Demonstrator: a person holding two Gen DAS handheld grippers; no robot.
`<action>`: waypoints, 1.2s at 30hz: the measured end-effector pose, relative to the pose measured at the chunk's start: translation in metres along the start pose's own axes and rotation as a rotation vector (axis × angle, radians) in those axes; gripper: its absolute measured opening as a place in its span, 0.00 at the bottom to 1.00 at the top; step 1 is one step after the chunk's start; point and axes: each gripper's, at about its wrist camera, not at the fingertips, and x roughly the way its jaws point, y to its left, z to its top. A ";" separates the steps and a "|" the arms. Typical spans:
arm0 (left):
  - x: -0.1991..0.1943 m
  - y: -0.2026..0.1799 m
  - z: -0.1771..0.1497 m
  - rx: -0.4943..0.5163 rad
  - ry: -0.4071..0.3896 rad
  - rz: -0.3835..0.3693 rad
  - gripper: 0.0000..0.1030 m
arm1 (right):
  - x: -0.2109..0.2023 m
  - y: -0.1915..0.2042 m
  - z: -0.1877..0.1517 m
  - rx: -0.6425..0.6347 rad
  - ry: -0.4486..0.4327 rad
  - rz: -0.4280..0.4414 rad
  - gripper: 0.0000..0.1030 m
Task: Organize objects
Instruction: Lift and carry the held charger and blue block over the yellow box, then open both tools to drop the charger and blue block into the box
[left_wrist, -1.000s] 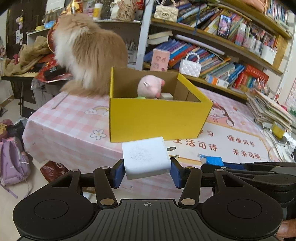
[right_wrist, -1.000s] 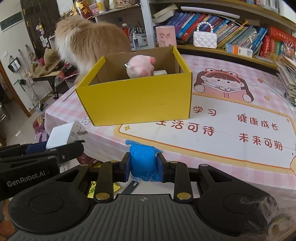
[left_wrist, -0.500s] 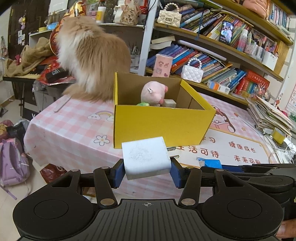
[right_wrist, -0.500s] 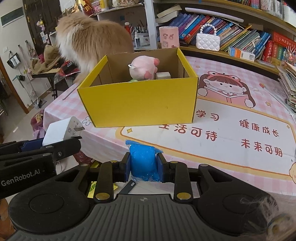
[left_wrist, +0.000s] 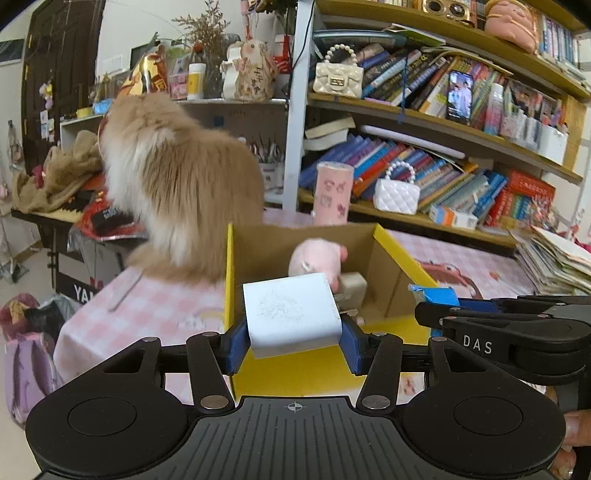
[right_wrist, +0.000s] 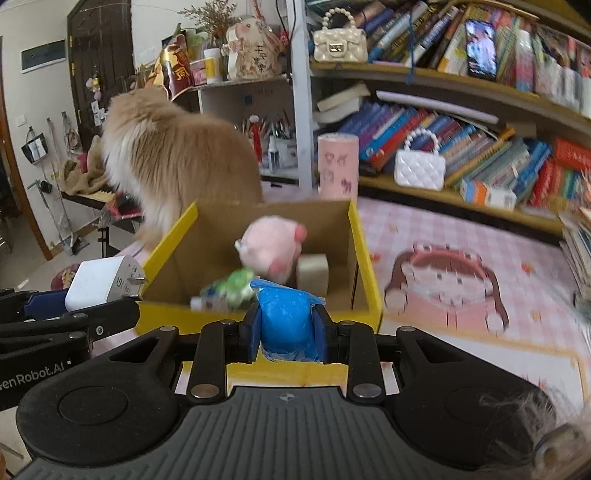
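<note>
My left gripper (left_wrist: 291, 332) is shut on a white charger plug (left_wrist: 291, 314), held above the near left rim of the yellow cardboard box (left_wrist: 229, 266). The plug also shows at left in the right wrist view (right_wrist: 101, 282). My right gripper (right_wrist: 286, 328) is shut on a blue packet (right_wrist: 286, 321), over the box's near wall (right_wrist: 369, 280). The blue packet shows at right in the left wrist view (left_wrist: 434, 295). Inside the box lie a pink plush toy (right_wrist: 273, 247), a beige block (right_wrist: 313, 271) and a green-white item (right_wrist: 232, 288).
A fluffy tan cat (left_wrist: 177, 184) sits on the pink checked tablecloth (left_wrist: 159, 306) just behind the box's left side. A pink canister (right_wrist: 338, 166) stands behind the box. Bookshelves (left_wrist: 443, 162) with two small purses line the back. Stacked papers (left_wrist: 554, 258) lie at right.
Both grippers have risen and moved forward with their objects; the box is much closer, and they now hang over its near rim instead of in front of the table edge.
</note>
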 end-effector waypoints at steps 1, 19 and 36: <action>0.006 -0.001 0.004 -0.001 -0.002 0.007 0.48 | 0.007 -0.002 0.005 -0.009 -0.003 0.007 0.26; 0.106 -0.018 0.024 0.007 0.133 0.120 0.48 | 0.128 -0.019 0.025 -0.195 0.164 0.123 0.26; 0.143 -0.023 0.024 -0.007 0.210 0.166 0.49 | 0.158 -0.018 0.025 -0.301 0.235 0.210 0.26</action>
